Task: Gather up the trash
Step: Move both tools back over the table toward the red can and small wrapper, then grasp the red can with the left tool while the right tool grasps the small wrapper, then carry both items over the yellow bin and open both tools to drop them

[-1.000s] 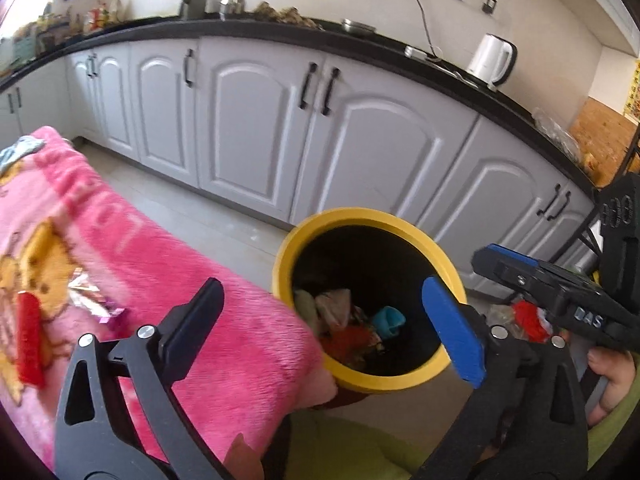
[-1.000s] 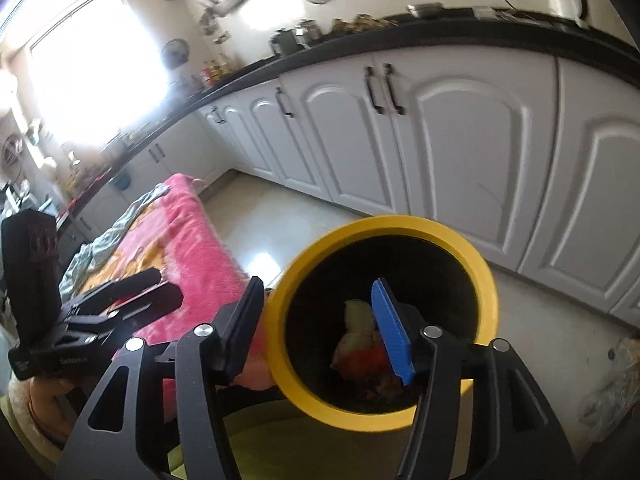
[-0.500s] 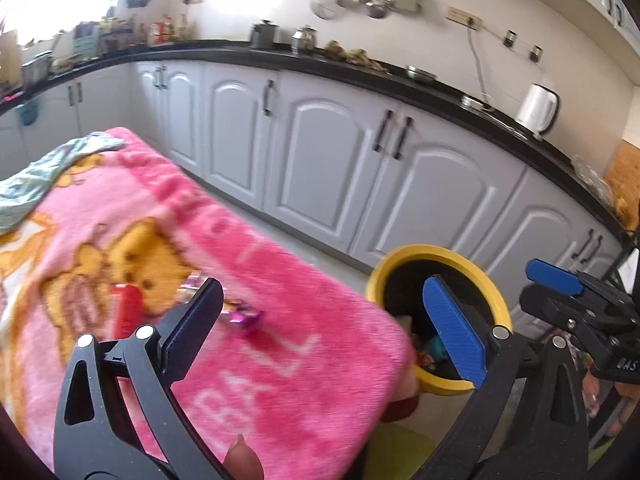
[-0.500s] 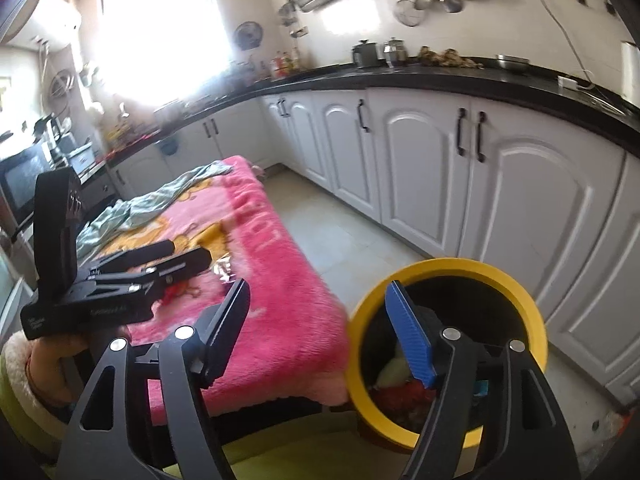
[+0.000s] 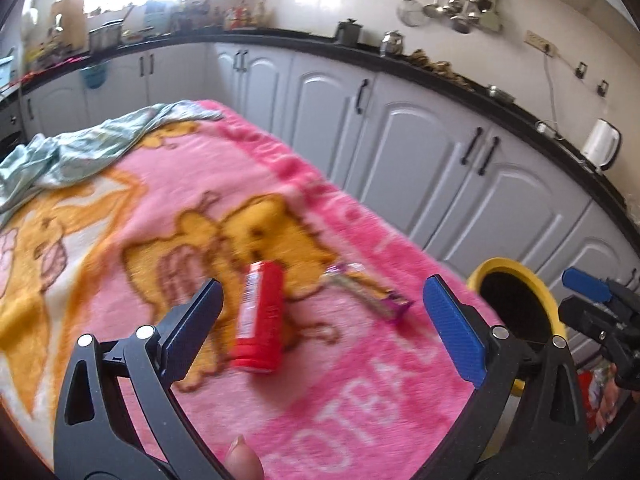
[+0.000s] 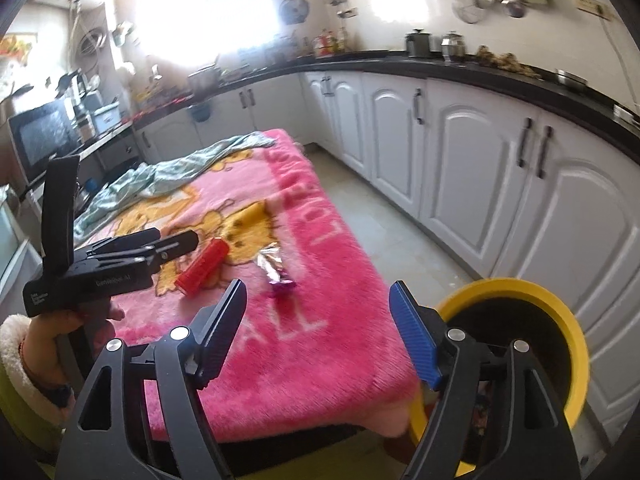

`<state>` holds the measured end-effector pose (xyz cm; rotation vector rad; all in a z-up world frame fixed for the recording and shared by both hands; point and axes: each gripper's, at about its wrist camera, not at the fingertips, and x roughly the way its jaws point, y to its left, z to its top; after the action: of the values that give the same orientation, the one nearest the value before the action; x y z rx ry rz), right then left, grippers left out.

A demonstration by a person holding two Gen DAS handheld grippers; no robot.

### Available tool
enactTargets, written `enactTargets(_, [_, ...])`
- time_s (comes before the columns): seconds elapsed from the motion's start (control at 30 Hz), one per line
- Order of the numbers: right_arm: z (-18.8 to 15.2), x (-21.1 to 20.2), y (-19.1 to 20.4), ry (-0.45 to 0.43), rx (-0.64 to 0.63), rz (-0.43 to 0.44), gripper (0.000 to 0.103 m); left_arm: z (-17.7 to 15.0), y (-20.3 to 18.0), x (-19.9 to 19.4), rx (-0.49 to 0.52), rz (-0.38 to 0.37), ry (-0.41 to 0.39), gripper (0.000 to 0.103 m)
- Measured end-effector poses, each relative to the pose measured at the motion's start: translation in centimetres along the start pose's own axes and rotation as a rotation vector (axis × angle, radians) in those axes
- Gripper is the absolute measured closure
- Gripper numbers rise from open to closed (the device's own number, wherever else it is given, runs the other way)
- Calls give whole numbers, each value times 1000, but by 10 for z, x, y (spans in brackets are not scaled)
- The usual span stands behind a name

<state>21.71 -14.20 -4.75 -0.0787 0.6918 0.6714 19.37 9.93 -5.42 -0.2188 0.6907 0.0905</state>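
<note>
A red cylindrical container [image 5: 261, 316] lies on the pink blanket [image 5: 360, 400], with a crumpled silver-and-purple wrapper [image 5: 366, 294] just right of it. Both show in the right wrist view too: the container [image 6: 203, 266] and the wrapper [image 6: 276, 269]. My left gripper [image 5: 320, 328] is open and empty, hovering just short of the container. My right gripper [image 6: 318, 330] is open and empty, above the blanket's near edge. The yellow bin [image 6: 576, 356] stands on the floor at the blanket's right end; it also shows in the left wrist view [image 5: 548, 304].
A pale green cloth [image 5: 80, 152] lies bunched at the blanket's far end. White cabinets [image 6: 460, 168] under a black counter run along the far side, with tiled floor [image 6: 384, 220] between them and the blanket. A white kettle [image 5: 600, 148] stands on the counter.
Both grippers have swung left from over the yellow bin to over the blanket. The red container and the wrapper now lie between the left gripper's fingers in view.
</note>
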Motion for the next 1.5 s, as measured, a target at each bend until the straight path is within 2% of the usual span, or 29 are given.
enactTargets(0.17, [10, 45, 22, 52, -72, 38, 31, -11, 25, 11, -21, 44, 41, 11])
enactTargets(0.33, [9, 92, 37, 148, -124, 75, 32, -22, 45, 27, -63, 43, 85, 12])
enactTargets(0.37, [9, 102, 40, 166, -132, 79, 32, -24, 47, 30, -73, 36, 94, 15])
enactTargets(0.43, [9, 122, 44, 203, -145, 75, 34, -28, 51, 35, -95, 21, 110, 30])
enactTargets(0.47, [8, 129, 45, 216, -148, 74, 36, -30, 52, 38, -103, 15, 120, 32])
enactTargets(0.5, [8, 137, 46, 230, -151, 70, 38, -31, 52, 41, -107, 5, 129, 34])
enactTargets(0.57, [8, 150, 44, 259, -150, 52, 43, -34, 50, 45, -103, -6, 139, 45])
enactTargets(0.63, [5, 160, 42, 287, -144, 52, 53, -35, 46, 48, -88, -14, 149, 50])
enactTargets(0.7, [1, 167, 41, 311, -144, 59, 68, -36, 45, 50, -83, -18, 153, 56])
enactTargets(0.8, [-4, 161, 38, 303, -123, 63, 71, -37, 44, 54, -79, -21, 161, 76])
enactTargets(1.0, [-12, 137, 34, 295, -81, 99, 73, -38, 34, 48, -44, -44, 160, 76])
enactTargets(1.17, [-15, 104, 27, 253, -48, 116, 73, -36, 14, 37, -7, -88, 143, 76])
enactTargets(1.5, [-26, 22, -16, 132, 34, 55, 73, -24, -43, 14, 89, -182, 96, 76])
